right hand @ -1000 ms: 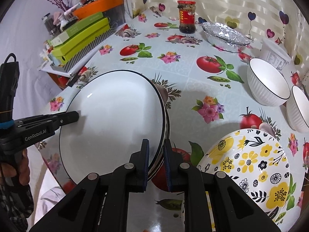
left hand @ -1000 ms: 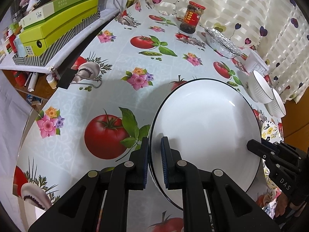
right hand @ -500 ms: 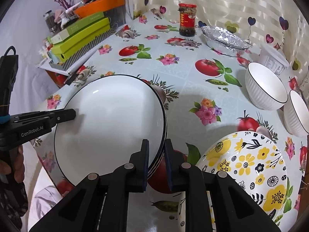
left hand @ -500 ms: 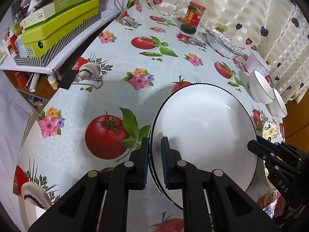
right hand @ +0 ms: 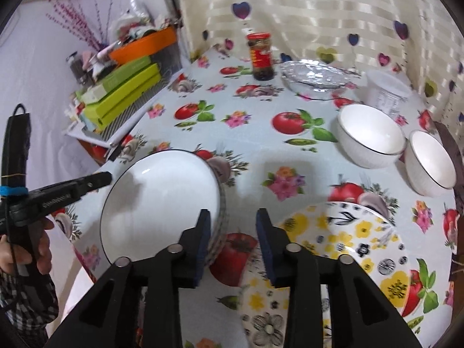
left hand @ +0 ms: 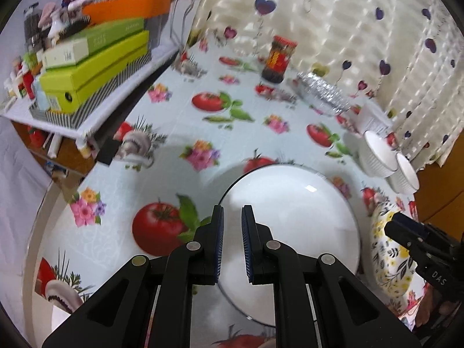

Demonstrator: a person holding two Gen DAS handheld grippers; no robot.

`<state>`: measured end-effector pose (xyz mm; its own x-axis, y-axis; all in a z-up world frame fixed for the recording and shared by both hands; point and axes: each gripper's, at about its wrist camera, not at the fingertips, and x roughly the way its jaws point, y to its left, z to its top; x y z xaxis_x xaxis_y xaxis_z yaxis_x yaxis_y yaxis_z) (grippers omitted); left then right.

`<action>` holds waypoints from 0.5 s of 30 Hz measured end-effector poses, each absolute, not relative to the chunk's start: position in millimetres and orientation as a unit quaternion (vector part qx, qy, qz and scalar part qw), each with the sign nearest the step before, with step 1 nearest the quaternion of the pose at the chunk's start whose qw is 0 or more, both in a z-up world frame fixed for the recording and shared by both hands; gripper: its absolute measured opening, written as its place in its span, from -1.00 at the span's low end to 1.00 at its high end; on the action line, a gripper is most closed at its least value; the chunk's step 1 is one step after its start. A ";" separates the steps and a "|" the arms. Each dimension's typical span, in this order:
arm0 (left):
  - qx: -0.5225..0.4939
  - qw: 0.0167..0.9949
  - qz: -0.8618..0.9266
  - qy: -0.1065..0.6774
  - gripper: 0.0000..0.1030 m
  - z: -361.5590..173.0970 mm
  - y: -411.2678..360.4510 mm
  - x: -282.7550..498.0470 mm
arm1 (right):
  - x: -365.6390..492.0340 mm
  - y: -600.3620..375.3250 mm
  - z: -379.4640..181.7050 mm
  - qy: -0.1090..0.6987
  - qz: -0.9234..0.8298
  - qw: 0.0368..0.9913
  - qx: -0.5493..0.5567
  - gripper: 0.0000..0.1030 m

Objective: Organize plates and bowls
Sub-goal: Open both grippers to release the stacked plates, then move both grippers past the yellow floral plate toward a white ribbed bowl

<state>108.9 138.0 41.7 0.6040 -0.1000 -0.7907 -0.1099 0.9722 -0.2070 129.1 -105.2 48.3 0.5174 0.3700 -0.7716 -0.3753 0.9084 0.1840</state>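
Note:
A stack of white plates with black rims (left hand: 293, 232) (right hand: 162, 200) rests on the tomato-print tablecloth. My left gripper (left hand: 232, 217) hovers over the stack's left rim, its jaws slightly apart and holding nothing. My right gripper (right hand: 233, 217) is open and raised, between the white stack and a yellow flowered plate (right hand: 333, 255) (left hand: 385, 249). Two white bowls (right hand: 371, 136) (right hand: 432, 163) stand at the right, also in the left wrist view (left hand: 377, 153) (left hand: 406, 174).
A dark sauce jar (right hand: 262, 56), a foil tray (right hand: 316, 76) and a white lidded tub (right hand: 387, 92) stand at the back by the curtain. Green boxes (left hand: 95, 66) and an orange bin (left hand: 127, 11) sit on a side shelf at the left.
Both grippers have let go of the white plates' rim and pulled up and back. The right jaws opened wide; the left opened a little. The plates now lie on the table.

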 end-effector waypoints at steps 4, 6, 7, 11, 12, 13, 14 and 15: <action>-0.117 0.890 -0.032 0.439 -0.75 49.3 117.7 113.5 | 125.7 -132.9 52.2 0.437 0.191 0.879 0.015 -0.18; -0.115 0.889 -0.052 0.441 -0.75 50.1 105.5 116.1 | 123.5 -145.0 54.1 0.433 0.179 0.883 0.020 -0.16; -0.113 0.888 -0.062 0.442 -0.75 50.1 98.4 117.7 | 121.2 -153.7 55.7 0.431 0.169 0.886 0.025 -0.14; -0.104 0.884 -0.099 0.444 -0.75 48.6 70.3 126.3 | 114.3 -179.1 59.3 0.426 0.140 0.893 0.038 -0.11; -0.104 0.883 -0.106 0.446 -0.75 47.5 64.9 128.5 | 111.9 -186.8 60.2 0.423 0.130 0.896 0.038 -0.11; -0.104 0.880 -0.114 0.449 -0.75 46.1 58.6 130.2 | 110.5 -192.9 60.6 0.423 0.122 0.897 0.039 -0.11; -0.103 0.878 -0.122 0.451 -0.75 44.7 52.6 132.6 | 109.3 -198.0 60.4 0.423 0.117 0.898 0.041 -0.11; -0.103 0.876 -0.128 0.453 -0.75 43.8 49.1 133.9 | 108.7 -204.5 60.1 0.423 0.110 0.898 0.044 -0.11</action>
<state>133.9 49.1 43.8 0.5575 -0.3172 -0.7672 0.1309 0.9461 -0.2961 108.7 -204.5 60.1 0.6173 0.2356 -0.7506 -0.1609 0.9717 0.1727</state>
